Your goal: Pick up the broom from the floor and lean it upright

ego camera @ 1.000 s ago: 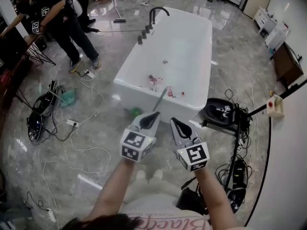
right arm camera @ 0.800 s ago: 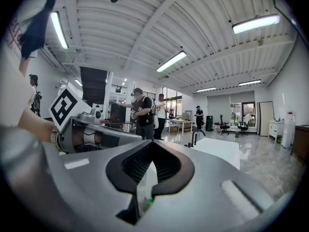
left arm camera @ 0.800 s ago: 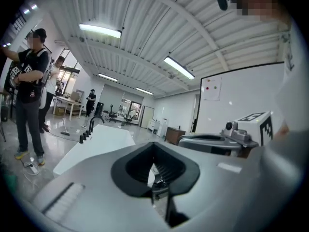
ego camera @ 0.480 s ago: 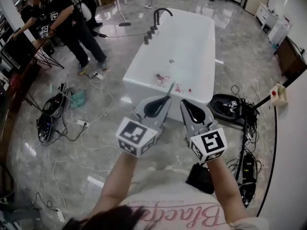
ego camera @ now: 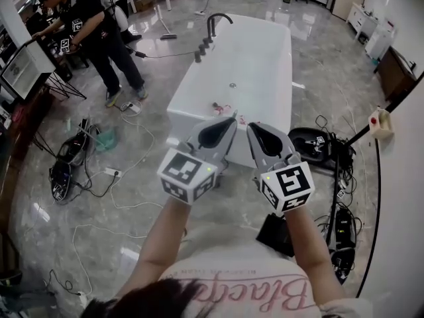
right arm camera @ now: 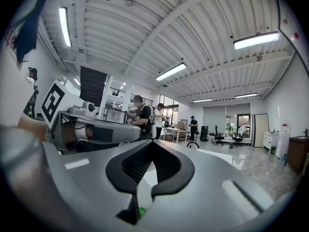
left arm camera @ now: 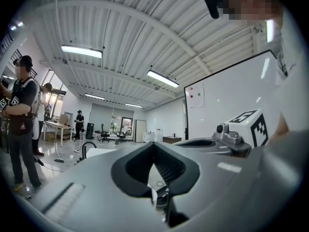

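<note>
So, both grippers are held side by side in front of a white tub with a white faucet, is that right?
Not quite: the faucet is black, as the head view shows. The rest holds: the left gripper and right gripper are held side by side in front of the white tub.

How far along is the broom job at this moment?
Done: the pickup looks made. The left gripper is shut on the thin broom handle, in front of the bathtub. In hand: the handle is held there, with the right gripper shut alongside, visibly empty. Left: leaning the broom upright, which is not yet visible.
</note>
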`<state>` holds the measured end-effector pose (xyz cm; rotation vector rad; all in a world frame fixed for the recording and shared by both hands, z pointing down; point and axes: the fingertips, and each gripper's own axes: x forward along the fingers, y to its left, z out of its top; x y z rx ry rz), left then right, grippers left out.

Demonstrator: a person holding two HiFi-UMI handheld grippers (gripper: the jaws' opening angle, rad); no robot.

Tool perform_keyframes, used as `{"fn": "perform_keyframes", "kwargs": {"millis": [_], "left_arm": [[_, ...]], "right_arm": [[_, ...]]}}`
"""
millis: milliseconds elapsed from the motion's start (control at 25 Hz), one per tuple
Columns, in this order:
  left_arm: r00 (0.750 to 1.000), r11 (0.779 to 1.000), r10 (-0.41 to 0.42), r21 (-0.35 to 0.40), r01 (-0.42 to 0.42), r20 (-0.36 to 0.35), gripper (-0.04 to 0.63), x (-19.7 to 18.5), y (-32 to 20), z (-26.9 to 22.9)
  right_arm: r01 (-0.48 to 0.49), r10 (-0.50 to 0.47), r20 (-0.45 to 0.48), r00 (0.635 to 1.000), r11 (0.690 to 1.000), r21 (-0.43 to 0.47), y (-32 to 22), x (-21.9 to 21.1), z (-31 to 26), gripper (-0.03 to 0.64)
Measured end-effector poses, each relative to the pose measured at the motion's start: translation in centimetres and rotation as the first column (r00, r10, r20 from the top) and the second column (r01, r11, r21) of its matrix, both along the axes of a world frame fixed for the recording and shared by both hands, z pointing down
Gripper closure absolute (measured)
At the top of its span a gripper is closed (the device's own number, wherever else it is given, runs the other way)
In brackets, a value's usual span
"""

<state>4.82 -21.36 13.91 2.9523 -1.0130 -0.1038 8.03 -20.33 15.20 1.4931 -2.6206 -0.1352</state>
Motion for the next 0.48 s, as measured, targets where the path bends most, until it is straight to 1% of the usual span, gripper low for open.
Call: {"fn": "perform_keyframes", "kwargs": {"millis": [160,480], "left_arm": [[1.000,1.000,-0.007,0.017,0.007,-0.004,0.595,-0.04,0.15,-0.67],[1.000,1.000,-0.001,0.020,0.001,-0.003,0.595,-0.42,0.50,-0.59]], "right_arm": [[-0.001,0.001,-0.008,1.000,1.000,0.003,0.22,-0.13,-0.43,0.617],[-0.002,0.002,-0.012,1.000,1.000,0.008,0.67,-0.44,-0.51,0.617]]}}
